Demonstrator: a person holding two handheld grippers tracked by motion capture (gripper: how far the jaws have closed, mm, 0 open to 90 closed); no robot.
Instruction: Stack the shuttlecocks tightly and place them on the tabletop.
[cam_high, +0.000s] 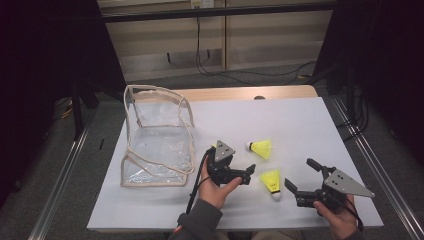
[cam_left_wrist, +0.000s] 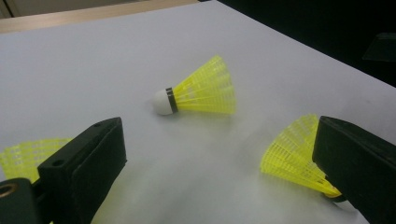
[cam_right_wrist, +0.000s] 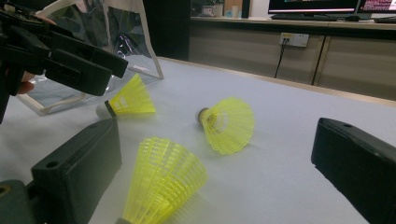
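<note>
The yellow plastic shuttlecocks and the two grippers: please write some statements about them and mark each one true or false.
1. Three yellow plastic shuttlecocks lie on the white table sheet: one near the clear plastic bag, a middle one, and a nearest one. True.
2. The left gripper is shut on a shuttlecock. False: its jaws are open and hold nothing.
3. The clear plastic bag with beige trim stands at the left of the table in the high view. True.
4. A shuttlecock is already inside the bag. False: all three lie on the sheet outside it.
5. The right gripper is open. True.
</note>
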